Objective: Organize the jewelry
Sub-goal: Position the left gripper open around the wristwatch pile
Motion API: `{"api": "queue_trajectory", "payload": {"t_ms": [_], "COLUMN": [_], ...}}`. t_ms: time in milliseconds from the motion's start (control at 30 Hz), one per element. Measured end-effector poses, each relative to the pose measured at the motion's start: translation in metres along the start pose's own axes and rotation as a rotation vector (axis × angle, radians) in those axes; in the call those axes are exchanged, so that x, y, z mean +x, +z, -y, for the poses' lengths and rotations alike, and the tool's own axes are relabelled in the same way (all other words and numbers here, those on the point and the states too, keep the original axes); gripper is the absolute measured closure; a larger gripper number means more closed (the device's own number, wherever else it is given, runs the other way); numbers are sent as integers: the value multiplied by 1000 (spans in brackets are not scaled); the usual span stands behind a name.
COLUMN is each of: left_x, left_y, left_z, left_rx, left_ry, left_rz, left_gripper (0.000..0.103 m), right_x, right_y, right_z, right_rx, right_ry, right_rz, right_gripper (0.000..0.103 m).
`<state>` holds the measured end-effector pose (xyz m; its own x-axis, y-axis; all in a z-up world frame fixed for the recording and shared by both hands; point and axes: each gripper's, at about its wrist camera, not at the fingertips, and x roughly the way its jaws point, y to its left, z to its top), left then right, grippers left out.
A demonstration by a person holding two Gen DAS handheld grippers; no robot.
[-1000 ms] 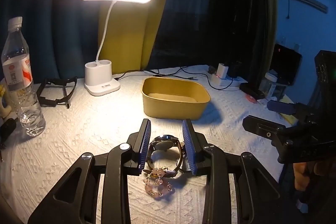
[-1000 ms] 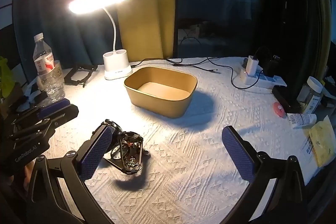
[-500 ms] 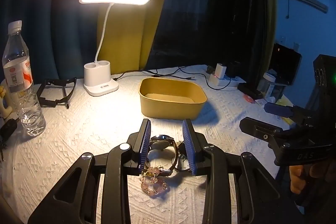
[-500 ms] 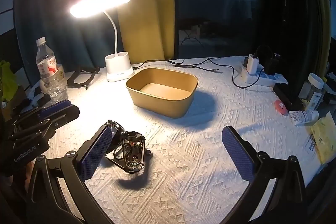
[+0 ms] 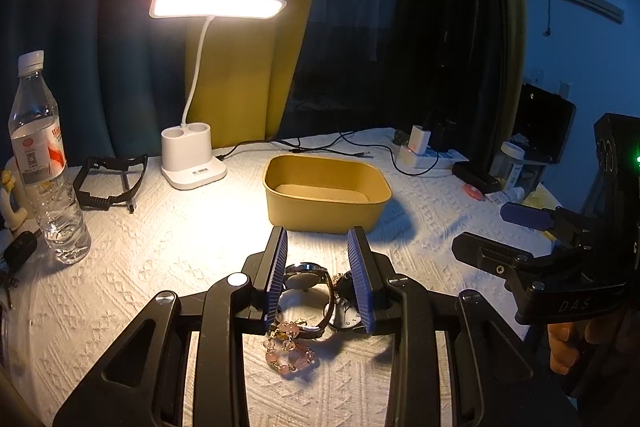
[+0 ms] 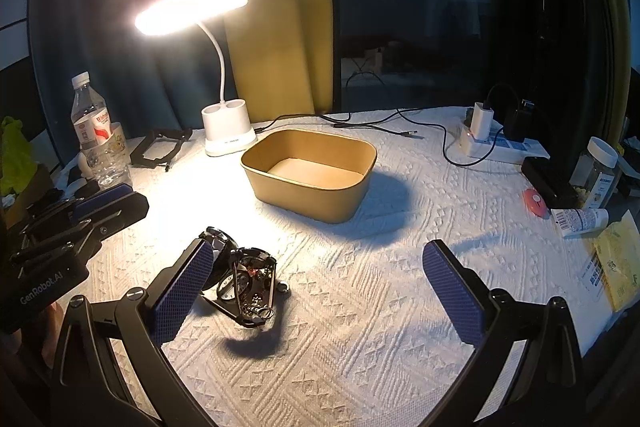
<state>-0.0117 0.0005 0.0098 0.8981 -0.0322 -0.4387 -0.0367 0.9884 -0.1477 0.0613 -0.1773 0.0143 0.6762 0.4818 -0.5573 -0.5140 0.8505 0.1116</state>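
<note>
**Now Lift the Watch Slowly**

Right now your left gripper (image 5: 318, 277) has its two blue fingers squeezed around the round silver watch with the brown strap (image 5: 306, 283). The fingers look shut on it. A pink bead bracelet with gold bits (image 5: 290, 349) hangs just under the watch, down near the white bumpy tablecloth (image 5: 160, 267). A second small watch with a white face (image 5: 346, 313) sits right beside the right finger. You cannot tell if these are tangled with the watch you hold.

Your right gripper (image 6: 320, 287) is wide open and holds nothing. From its camera you see the little pile of jewelry (image 6: 244, 279) close to its left finger.

The yellow paper box with round corners (image 5: 326, 193) stands just ahead of the left gripper, near the white desk lamp (image 5: 194, 163). The box looks bare inside, so most of the job is probably still to do.

To do this step well, keep your squeeze firm but gentle, because the watch is smooth and may slip. Lift slowly and watch the bracelet. If it comes along, that is fine, but do not shake it. Go high enough to clear the box rim, move over the middle, go low, then let go.
</note>
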Motion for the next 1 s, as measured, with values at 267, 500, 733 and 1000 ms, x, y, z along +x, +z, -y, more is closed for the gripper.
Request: {"api": "queue_trajectory", "payload": {"t_ms": [267,500,733,1000], "left_x": [-1,-1,-2,-2], "left_y": [0,-1,-3,-3], "left_z": [2,3,3,2], "left_rx": [-1,-3,-5,-7], "left_ry": [-3,-7,-5,-5], "left_rz": [0,1,-1,-1], "left_gripper": [70,70,70,70], "right_x": [0,0,1,3], "right_y": [-1,-2,-2,-1], "right_z": [-1,0,-5,-9], "right_rx": [-1,-2,-12,-21], "right_ry": [2,2,-1,-3], "right_rz": [0,1,-3,-8], "right_gripper": [0,0,0,0]}}
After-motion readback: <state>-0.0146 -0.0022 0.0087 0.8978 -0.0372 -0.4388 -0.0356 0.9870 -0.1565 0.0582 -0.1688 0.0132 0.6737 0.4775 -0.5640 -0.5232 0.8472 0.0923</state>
